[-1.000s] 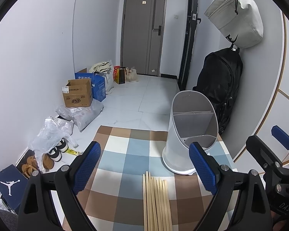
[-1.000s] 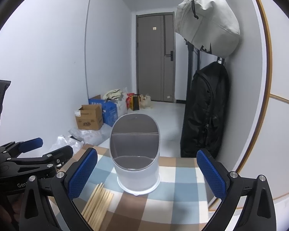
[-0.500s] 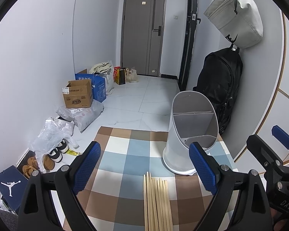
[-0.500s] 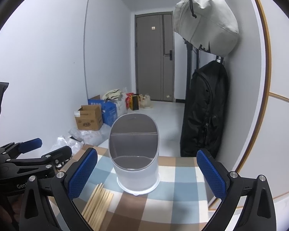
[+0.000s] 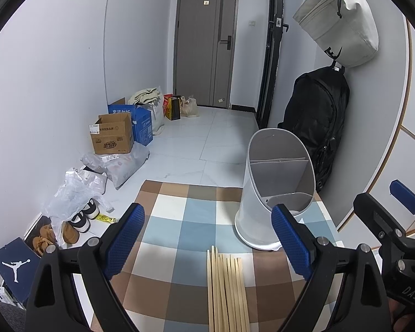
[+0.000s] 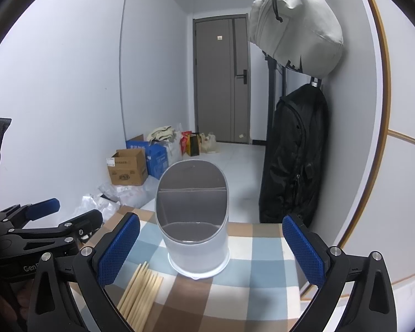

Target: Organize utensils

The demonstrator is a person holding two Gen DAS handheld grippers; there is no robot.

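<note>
Left wrist: chopsticks [image 5: 227, 287] lie between the open left gripper's [image 5: 207, 239] fingers.

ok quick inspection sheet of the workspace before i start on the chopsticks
surface: checked cloth on the table, flat.
job's things: bundle of wooden chopsticks lying loose near the front edge; white utensil holder upright behind them, compartments look empty.
clutter: nothing seen on the cloth.
grippers: left gripper and right gripper both open, holding nothing.
cables: nothing seen.
surroundings: cardboard box, shoes and bags on the floor; black backpack and grey bag hanging on the wall.
</note>
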